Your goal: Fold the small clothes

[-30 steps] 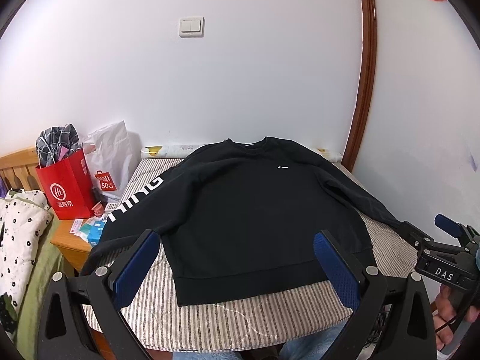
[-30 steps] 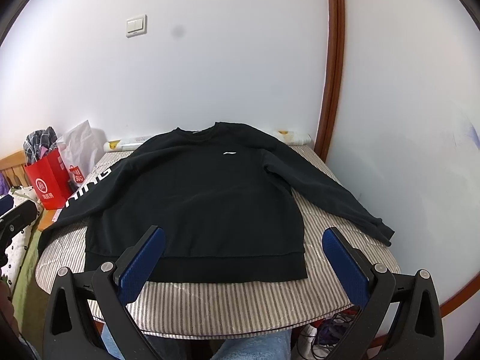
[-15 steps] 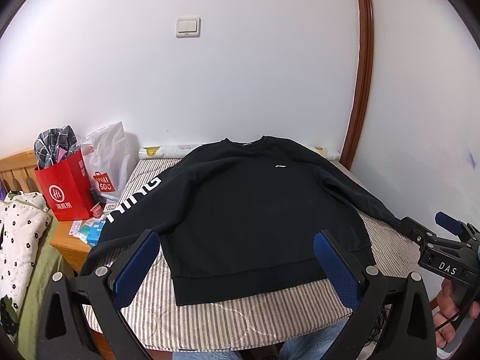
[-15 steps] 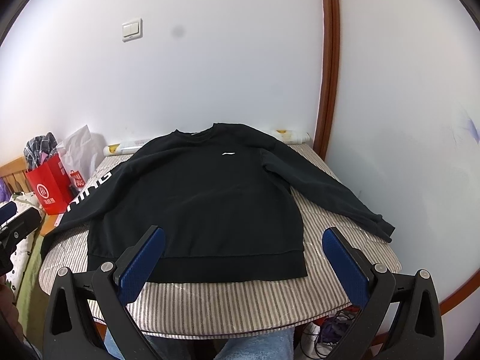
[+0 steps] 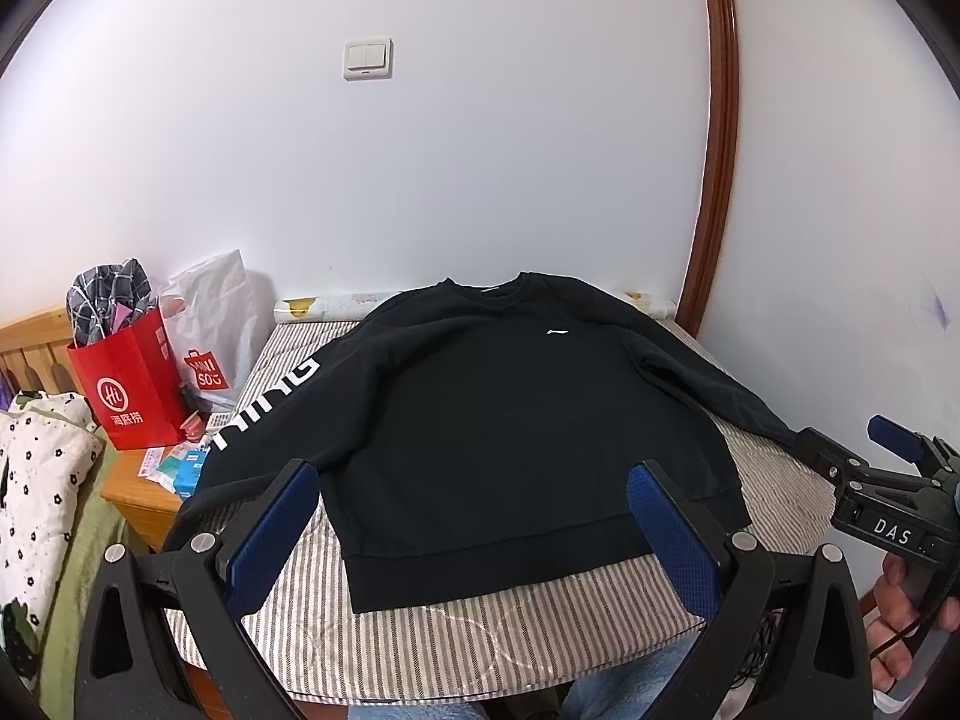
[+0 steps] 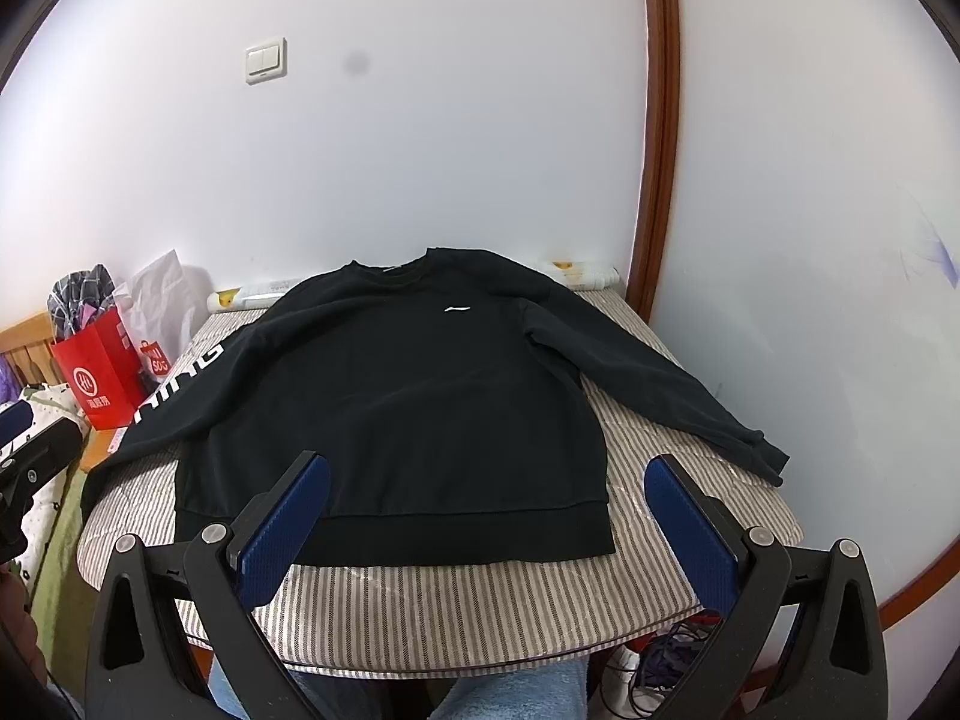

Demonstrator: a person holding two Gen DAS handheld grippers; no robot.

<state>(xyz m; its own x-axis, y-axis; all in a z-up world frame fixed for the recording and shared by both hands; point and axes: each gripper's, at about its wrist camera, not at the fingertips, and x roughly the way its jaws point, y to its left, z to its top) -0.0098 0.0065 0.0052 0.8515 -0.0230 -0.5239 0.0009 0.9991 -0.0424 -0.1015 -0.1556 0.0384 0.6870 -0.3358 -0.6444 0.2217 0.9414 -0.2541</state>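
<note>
we hold both grippers, left gripper point(image 5: 474, 531) and right gripper point(image 6: 489, 525), spread wide and empty; sweatshirt point(image 6: 408, 396) lies flat ahead, hem nearest, sleeves outward; right sleeve point(image 6: 660, 384) nearer right gripper

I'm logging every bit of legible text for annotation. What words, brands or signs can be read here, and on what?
"DAS" on the right gripper, on its body label.
"MINI SOU", partly creased, on the white plastic bag.
"HING", the visible part of larger white lettering, on the black sweatshirt, down its sleeve.
Chinese characters under a round logo on the red paper bag: too small to read.
The leaflets beside it: blurred.
</note>
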